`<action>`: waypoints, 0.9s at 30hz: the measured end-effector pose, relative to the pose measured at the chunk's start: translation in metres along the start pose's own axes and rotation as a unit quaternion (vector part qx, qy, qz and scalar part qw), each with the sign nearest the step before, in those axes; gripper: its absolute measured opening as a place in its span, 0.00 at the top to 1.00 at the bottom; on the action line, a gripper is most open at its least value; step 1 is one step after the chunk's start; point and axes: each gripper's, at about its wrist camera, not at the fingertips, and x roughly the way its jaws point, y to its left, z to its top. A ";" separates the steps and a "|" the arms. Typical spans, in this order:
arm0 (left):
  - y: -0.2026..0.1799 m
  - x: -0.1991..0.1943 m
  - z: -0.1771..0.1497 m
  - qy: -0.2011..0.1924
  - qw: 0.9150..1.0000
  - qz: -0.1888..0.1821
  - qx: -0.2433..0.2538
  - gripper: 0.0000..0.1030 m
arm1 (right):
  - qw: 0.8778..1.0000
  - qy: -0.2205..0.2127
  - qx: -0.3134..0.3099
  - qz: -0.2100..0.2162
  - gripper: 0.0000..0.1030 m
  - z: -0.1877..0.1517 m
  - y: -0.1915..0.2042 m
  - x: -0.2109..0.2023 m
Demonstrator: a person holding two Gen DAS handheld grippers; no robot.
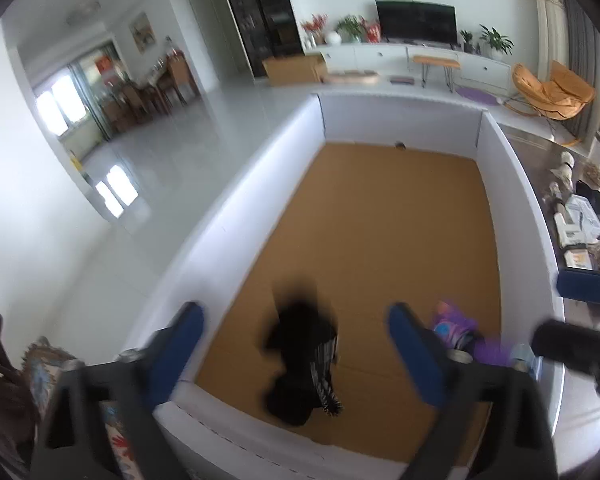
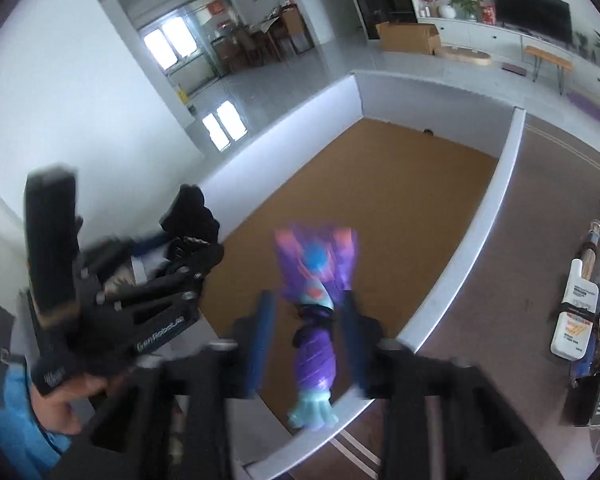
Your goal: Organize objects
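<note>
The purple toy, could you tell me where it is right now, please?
In the right wrist view the purple toy sits between the right gripper's open fingers, at the near end of the white-walled box.

Tray (image 1: 236, 216): white walls, tan cardboard-brown floor. Black item (image 1: 300, 360): blurred, appears solid black with a black-and-white striped edge. Toy figure (image 2: 314, 320): purple body, pink-orange markings, blue head, pale turquoise base. Pads (image 1: 188, 344) of the left hand-held gripper (image 1: 296, 344): blue on a black frame.

One white-walled box (image 1: 236, 216), one black toy (image 1: 300, 360), one purple toy (image 2: 314, 320), two grippers: left gripper (image 1: 296, 344), right gripper (image 2: 308, 336), one television (image 1: 416, 22), one orange chair (image 1: 552, 88)
</note>
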 end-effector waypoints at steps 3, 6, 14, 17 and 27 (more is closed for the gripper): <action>-0.009 -0.004 0.004 -0.013 1.000 0.003 0.015 0.06 | 1.000 -0.018 -0.009 -0.012 0.38 -0.012 -0.003 -0.015; -0.022 -0.007 0.007 -0.015 1.000 -0.011 0.019 0.06 | 0.999 -0.035 0.002 -0.023 0.36 -0.022 -0.017 -0.028; -0.076 -0.037 0.012 -0.030 0.996 -0.072 0.031 0.06 | 0.990 -0.074 0.052 -0.106 0.26 -0.078 -0.085 -0.069; -0.107 -0.064 0.004 -0.043 0.987 -0.154 0.035 0.06 | 0.968 -0.098 0.057 -0.222 0.19 -0.127 -0.119 -0.097; -0.259 -0.058 -0.045 0.010 0.949 -0.288 0.129 0.05 | 0.899 -0.088 0.149 -0.402 0.15 -0.209 -0.224 -0.138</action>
